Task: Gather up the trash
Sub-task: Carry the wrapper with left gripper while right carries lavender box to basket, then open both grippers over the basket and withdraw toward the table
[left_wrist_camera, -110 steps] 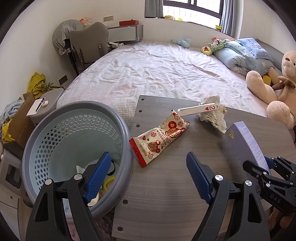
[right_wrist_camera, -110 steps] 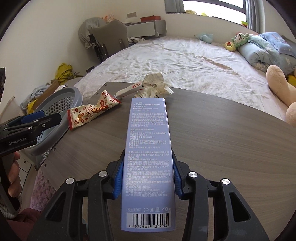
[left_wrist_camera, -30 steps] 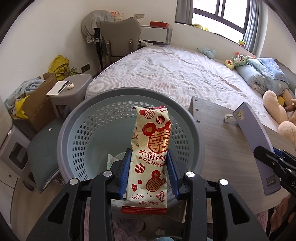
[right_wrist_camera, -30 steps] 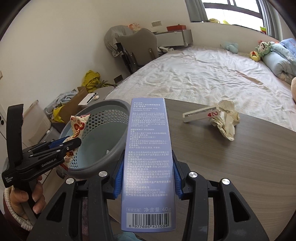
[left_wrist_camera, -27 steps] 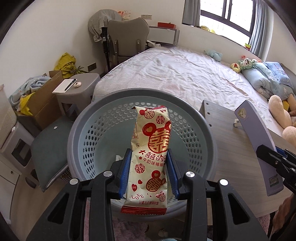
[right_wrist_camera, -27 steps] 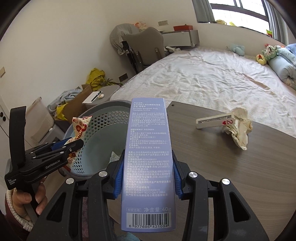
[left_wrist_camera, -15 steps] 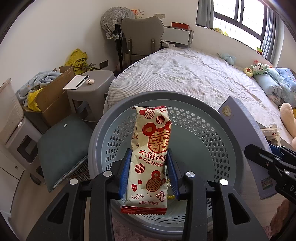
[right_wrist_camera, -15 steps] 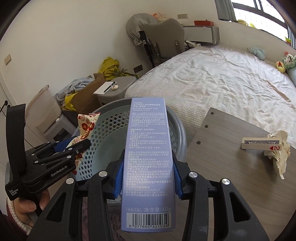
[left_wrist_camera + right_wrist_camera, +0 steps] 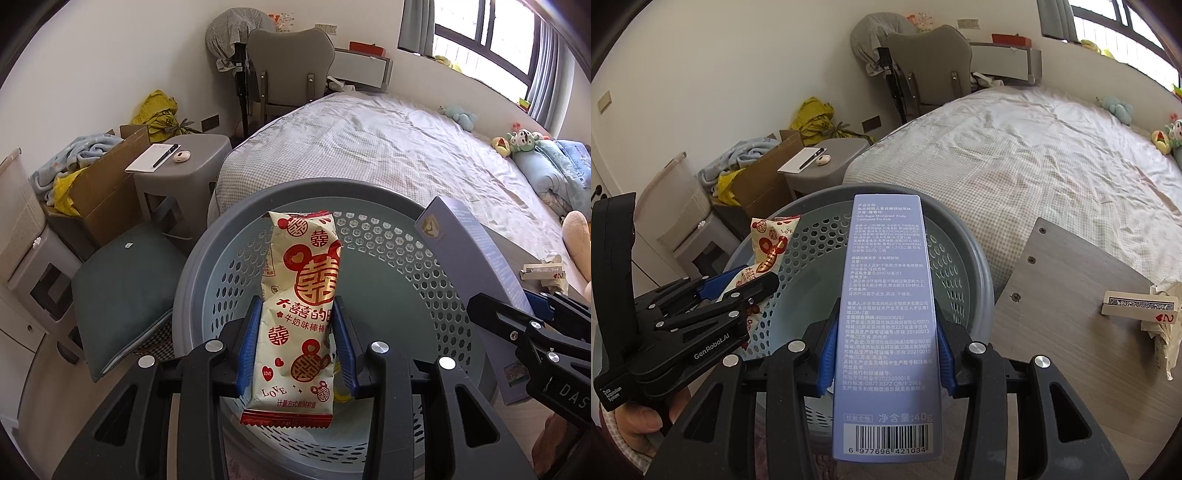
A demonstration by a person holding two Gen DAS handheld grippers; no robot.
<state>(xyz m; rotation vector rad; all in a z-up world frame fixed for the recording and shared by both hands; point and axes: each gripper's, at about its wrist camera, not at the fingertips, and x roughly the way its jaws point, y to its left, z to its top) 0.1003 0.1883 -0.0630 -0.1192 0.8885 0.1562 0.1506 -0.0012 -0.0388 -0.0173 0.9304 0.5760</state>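
Note:
My left gripper [image 9: 297, 345] is shut on a cream and red snack wrapper [image 9: 301, 295], which stands upright over the grey perforated basket [image 9: 388, 258]. My right gripper [image 9: 884, 349] is shut on a tall lilac toothpaste box [image 9: 888, 314], held over the same basket [image 9: 964, 266] from its right side. The box [image 9: 476, 258] and the right gripper's black body show at the right of the left wrist view. The wrapper [image 9: 772, 247] and the left gripper [image 9: 738, 286] show at the left of the right wrist view. A little yellow and white trash lies at the basket's bottom.
A grey wooden table [image 9: 1071, 295] at the right carries a playing-card box [image 9: 1123, 306] and a crumpled tissue [image 9: 1163, 332]. A bed [image 9: 388, 147] lies behind. Left of the basket are a green cushion [image 9: 122, 295], a grey stool [image 9: 177, 166] and a cardboard box [image 9: 99, 184].
Both grippers have carried the wrapper and the box leftwards off the table until they hang over the basket. The basket now fills the middle of both views.

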